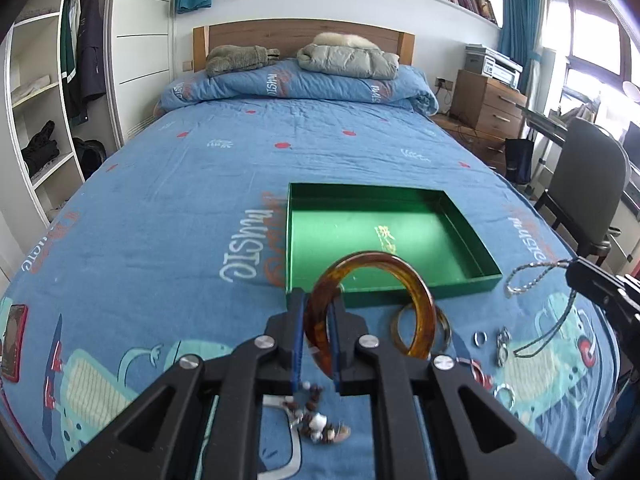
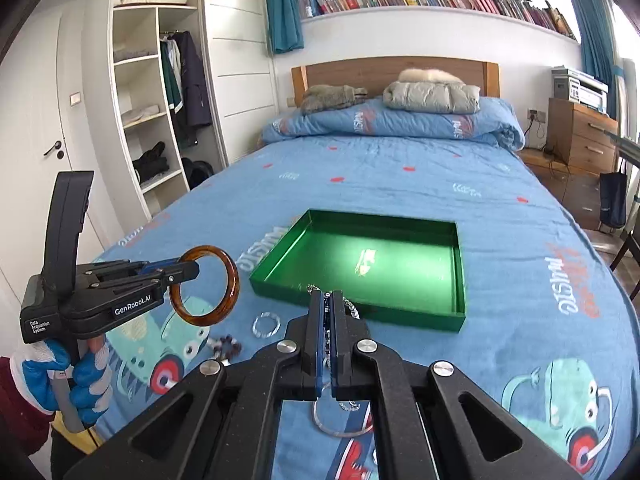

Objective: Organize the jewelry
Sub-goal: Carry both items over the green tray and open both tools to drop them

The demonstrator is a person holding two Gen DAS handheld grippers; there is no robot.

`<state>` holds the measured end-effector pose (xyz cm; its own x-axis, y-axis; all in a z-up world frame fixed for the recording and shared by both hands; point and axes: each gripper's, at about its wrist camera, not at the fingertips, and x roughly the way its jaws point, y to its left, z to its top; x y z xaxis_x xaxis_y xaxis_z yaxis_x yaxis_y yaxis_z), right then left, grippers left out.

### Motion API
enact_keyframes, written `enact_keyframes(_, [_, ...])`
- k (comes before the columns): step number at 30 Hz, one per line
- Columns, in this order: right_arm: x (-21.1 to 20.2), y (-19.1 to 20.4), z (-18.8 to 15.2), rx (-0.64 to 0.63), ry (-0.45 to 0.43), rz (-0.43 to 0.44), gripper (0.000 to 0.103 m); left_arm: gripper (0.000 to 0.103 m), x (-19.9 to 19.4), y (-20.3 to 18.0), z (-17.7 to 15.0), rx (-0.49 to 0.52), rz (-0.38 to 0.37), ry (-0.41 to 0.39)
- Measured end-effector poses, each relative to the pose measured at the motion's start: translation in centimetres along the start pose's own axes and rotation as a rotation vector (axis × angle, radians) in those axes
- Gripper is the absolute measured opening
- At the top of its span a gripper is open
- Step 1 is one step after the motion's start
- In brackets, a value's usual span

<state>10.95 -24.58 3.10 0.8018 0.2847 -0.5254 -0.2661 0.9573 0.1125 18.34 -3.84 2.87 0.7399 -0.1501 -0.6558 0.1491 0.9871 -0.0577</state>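
Observation:
My left gripper [image 1: 318,304] is shut on an amber bangle [image 1: 416,292] and holds it upright above the bed, just short of the green tray [image 1: 400,292]; the bangle also shows in the right wrist view [image 2: 230,280]. My right gripper [image 2: 329,300] is shut on a silver twisted chain [image 2: 352,310] with a green cord, near the tray's [image 2: 360,312] front edge. In the left wrist view the chain [image 1: 532,276] hangs from the right gripper [image 1: 572,272]. A second amber bangle [image 1: 442,326] lies flat on the bedspread.
Loose pieces lie on the blue bedspread: small silver rings [image 1: 480,338], a beaded bracelet [image 1: 316,420], a clear ring [image 2: 266,324]. A red phone [image 1: 14,342] lies at the left. Pillows and folded jackets sit at the headboard. A chair [image 1: 588,188] stands right of the bed.

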Motion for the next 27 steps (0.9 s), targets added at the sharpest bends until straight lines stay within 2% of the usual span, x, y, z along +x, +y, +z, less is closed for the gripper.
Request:
enact_keyframes(3, [2.9, -1.4, 2.8, 0.011, -0.022, -0.014, 0.002, 0.01, 3.6, -0.5, 2.8, 0.008, 0.03, 0.007])
enact_keyframes(7, [8.3, -3.0, 5.0, 0.021, -0.004, -0.016, 0.002, 0.01, 9.3, -1.1, 4.9, 0.01, 0.048, 0.052])
enact_keyframes(12, [15.2, -5.5, 4.6, 0.052, 0.067, -0.023, 0.002, 0.01, 15.6, -1.9, 5.7, 0.026, 0.052, 0.113])
enact_keyframes(15, [18.4, -8.1, 3.5, 0.085, 0.116, -0.068, 0.002, 0.01, 18.5, -2.2, 5.4, 0.041, 0.073, 0.149])
enact_keyframes(20, [20.6, -11.5, 1.7, 0.135, 0.186, -0.148, 0.002, 0.01, 21.2, -2.2, 4.6, 0.056, 0.09, 0.192])
enact_keyframes(27, [21.6, -12.1, 0.4, 0.127, 0.27, -0.193, 0.003, 0.011, 22.3, -2.1, 3.7, 0.05, 0.099, 0.22])
